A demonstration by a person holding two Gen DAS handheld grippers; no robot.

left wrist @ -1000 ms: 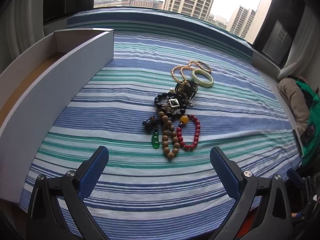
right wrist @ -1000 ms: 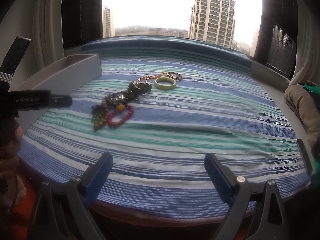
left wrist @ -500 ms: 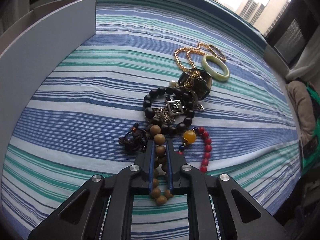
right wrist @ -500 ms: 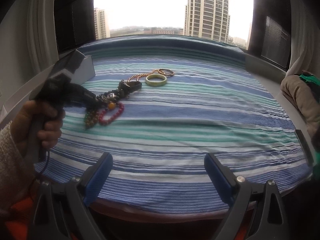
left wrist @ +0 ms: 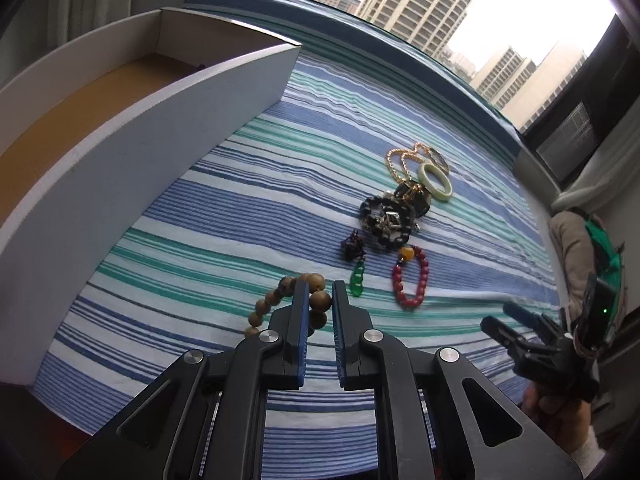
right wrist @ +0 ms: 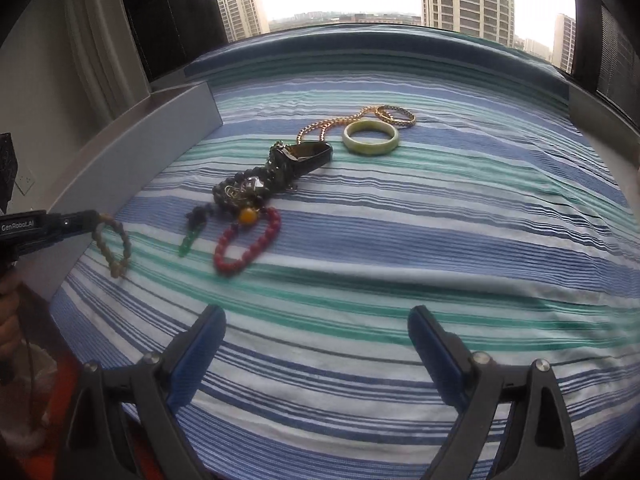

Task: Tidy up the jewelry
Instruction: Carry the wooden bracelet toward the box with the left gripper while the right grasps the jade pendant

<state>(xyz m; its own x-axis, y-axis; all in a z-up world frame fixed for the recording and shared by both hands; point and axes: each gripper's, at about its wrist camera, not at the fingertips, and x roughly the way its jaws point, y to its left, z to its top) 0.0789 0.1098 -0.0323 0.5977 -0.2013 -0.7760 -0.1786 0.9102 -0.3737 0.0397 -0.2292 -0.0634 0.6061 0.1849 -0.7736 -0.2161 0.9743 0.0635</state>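
Here, in the left wrist view, the left gripper (left wrist: 321, 294) was clenched on the wooden bead bracelet (left wrist: 280, 304), one round tan bead pinched between its blue pads while the rest of the loop trailed down and to the left, its long axis running from the fingertips toward the near left over the striped cloth (left wrist: 224, 216). To the left stood a shallow white box (left wrist: 132, 152) with smooth card walls and a brown floor, where only a small dark speck showed at the far end. Farther off on the cloth lay a row of pieces running near to far: a green drop pendant (left wrist: 357, 280) on a dark knotted cord, a red bead bracelet (left wrist: 412, 280) with one amber bead, a black bead bracelet (left wrist: 386, 220) tangled with metal charms, a gold chain (left wrist: 404, 160) and a pale green bangle (left wrist: 436, 182). The right gripper (left wrist: 516, 328) showed at the near right, its jaws parted. In the right wrist view, the right gripper (right wrist: 316, 320) was released, its blue pads standing wide apart over bare cloth with nothing between them. At the left the left gripper (right wrist: 90, 220) held the wooden bead bracelet (right wrist: 114, 244), which hung as an oval loop with its long axis nearly upright, just beside the box wall (right wrist: 132, 160). The jewelry row slanted from the near left to the far right, ending at the smooth bangle (right wrist: 371, 138) and a woven gold bracelet (right wrist: 396, 114).
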